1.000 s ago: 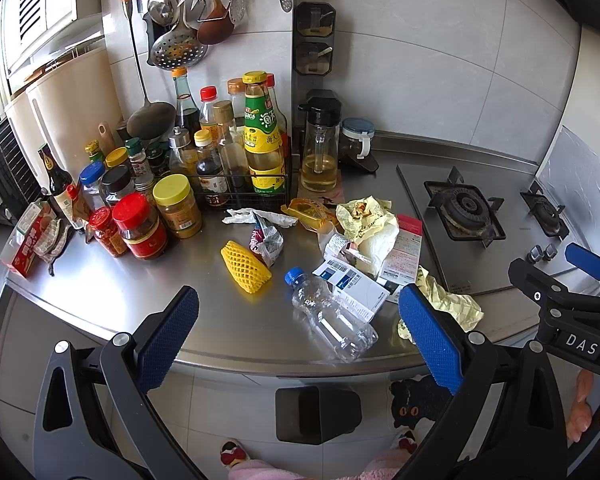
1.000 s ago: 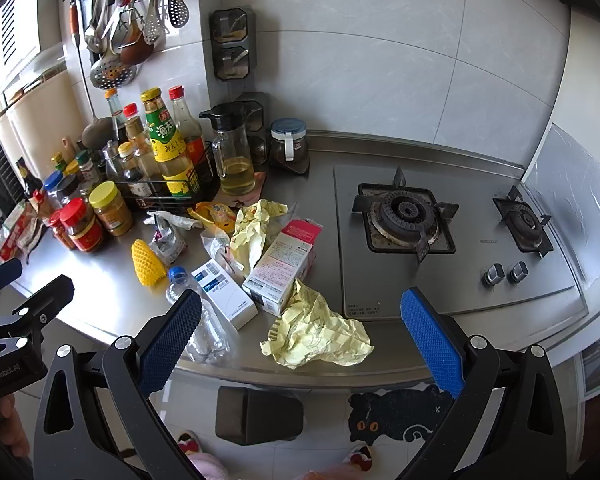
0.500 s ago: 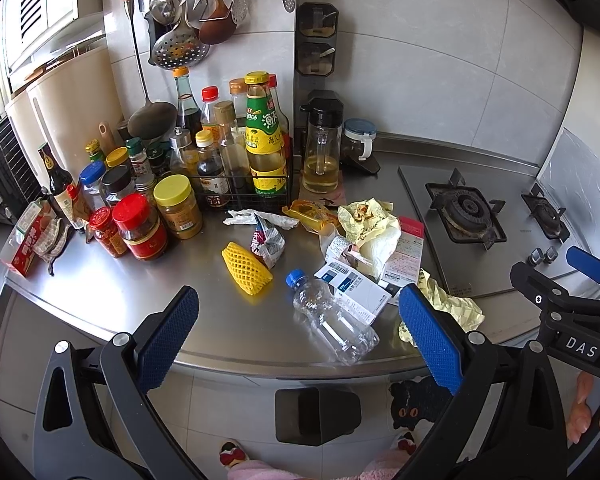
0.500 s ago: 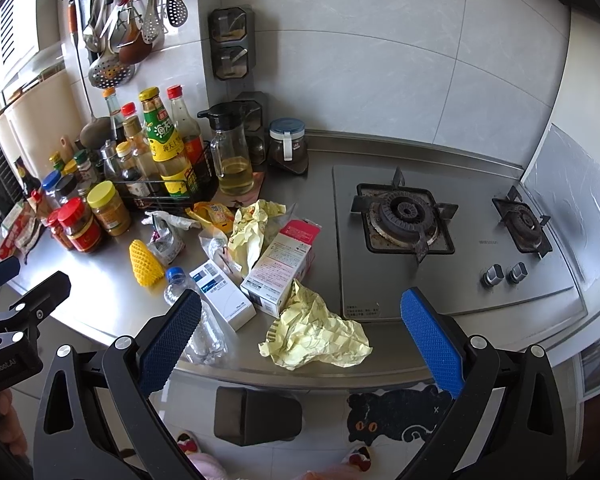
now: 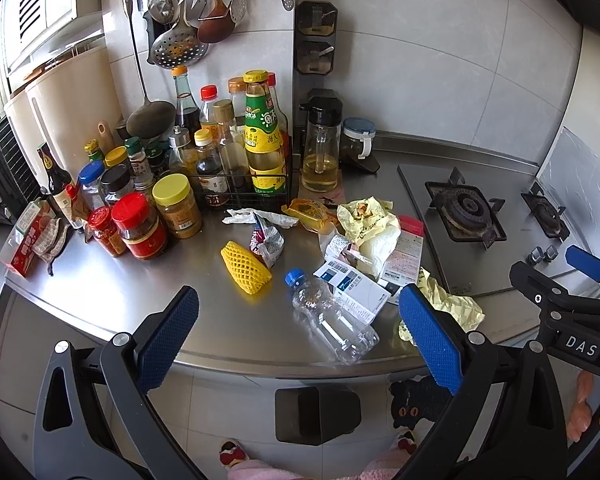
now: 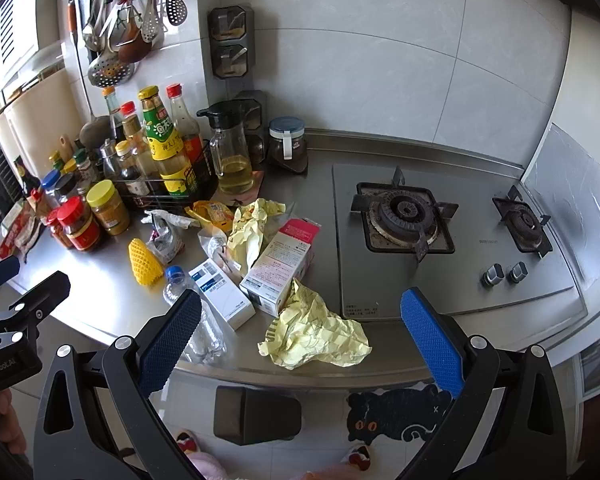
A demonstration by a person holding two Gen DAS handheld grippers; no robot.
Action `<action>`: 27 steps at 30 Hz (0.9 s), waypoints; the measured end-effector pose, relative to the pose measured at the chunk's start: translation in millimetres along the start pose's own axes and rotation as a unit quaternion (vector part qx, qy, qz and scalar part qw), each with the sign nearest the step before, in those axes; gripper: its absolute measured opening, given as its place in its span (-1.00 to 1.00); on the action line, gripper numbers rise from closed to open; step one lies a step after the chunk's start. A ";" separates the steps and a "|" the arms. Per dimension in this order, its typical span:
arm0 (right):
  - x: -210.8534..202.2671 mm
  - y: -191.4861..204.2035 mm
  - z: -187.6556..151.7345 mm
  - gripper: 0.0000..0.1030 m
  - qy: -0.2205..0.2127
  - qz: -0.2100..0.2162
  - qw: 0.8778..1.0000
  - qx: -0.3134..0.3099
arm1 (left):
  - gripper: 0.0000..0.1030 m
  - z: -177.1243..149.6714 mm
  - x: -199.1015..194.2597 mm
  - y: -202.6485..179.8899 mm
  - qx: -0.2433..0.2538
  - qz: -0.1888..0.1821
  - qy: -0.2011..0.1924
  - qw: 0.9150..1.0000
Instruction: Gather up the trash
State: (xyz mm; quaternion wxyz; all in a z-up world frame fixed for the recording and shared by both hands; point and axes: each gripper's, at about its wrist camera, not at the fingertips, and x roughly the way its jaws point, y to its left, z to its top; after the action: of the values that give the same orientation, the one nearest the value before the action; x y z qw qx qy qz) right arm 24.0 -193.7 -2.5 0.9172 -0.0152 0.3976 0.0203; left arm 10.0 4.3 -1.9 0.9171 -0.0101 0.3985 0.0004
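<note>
Right wrist view: crumpled yellow paper (image 6: 316, 336) lies at the counter (image 6: 100, 304) front edge, dead ahead of my right gripper (image 6: 300, 336), jaws wide, empty. Left gripper (image 5: 296, 336) likewise spread, facing the plastic bottle (image 5: 332, 320). Nothing collected; next, descend and clamp the paper.

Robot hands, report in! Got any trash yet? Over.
Left gripper open, empty. Right gripper open, empty. Crumpled yellow paper and plastic bottle on counter edge. Nothing in the way.

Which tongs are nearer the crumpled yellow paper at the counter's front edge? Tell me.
Right. The right tongs hang open directly before the crumpled yellow paper, framing it. The left tongs sit off to its left, centred on the plastic bottle.
</note>
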 end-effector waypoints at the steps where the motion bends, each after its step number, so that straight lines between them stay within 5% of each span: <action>1: 1.0 -0.6 -0.9 0.94 -0.001 0.003 1.000 0.000 | 0.84 -0.3 1.0 0.4 -0.001 -0.001 0.000 1.000; 10: 23.6 -16.9 -17.7 0.94 -0.008 0.011 1.000 0.003 | 0.84 -10.2 21.8 5.2 -0.026 -0.023 -0.002 0.999; 27: 125.6 -37.4 -64.3 0.94 0.063 0.017 0.997 -0.041 | 0.68 -47.4 133.8 -7.9 -0.060 -0.027 0.114 0.991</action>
State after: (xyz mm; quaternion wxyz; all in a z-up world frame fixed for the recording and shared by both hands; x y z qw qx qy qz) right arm 64.8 -230.7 -137.7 0.8884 -0.0475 0.4537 0.0511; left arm 66.8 -5.5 -131.9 0.8630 -0.0755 0.4996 -0.0018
